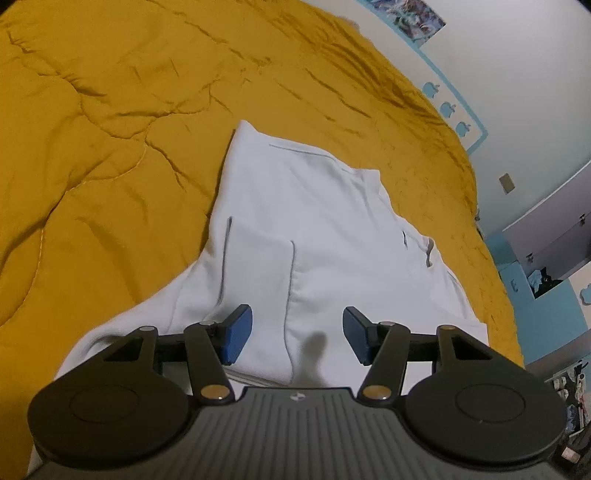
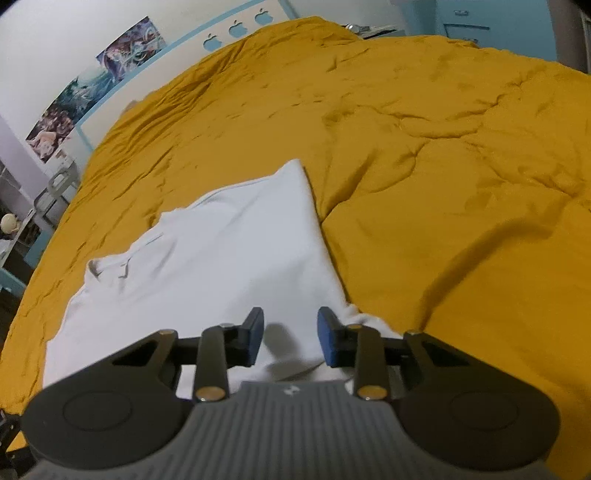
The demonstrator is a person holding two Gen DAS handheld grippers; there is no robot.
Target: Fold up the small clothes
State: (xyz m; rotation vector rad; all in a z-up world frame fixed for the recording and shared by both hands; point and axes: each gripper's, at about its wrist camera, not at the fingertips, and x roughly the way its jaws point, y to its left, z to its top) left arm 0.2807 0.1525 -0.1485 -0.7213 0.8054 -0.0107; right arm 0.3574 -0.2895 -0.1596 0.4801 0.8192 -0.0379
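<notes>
- A white garment (image 1: 317,229) lies spread on a bed covered by a mustard-yellow quilt (image 1: 110,129), partly folded, with one panel laid over the rest and thin grey seam lines running across it.
- In the left wrist view the garment's collar (image 1: 428,251) sits toward the side of the bed that runs along the white wall, and a sleeve trails off toward the near edge of the bed.
- The left gripper (image 1: 297,332) hovers over the near part of the garment with its blue-padded fingers spread wide apart; nothing is between them, and their shadow falls on the cloth below.
- The right gripper (image 2: 290,338) is also parted, less widely, with white cloth visible in the gap; whether the pads touch the cloth cannot be told.
- In the right wrist view the garment (image 2: 221,251) tapers to a corner pointing toward the middle of the bed, and the quilt (image 2: 443,147) around it is creased.
- Posters (image 2: 92,85) and blue apple-shaped cut-outs (image 2: 236,27) mark the wall beyond the far edge of the bed.
</notes>
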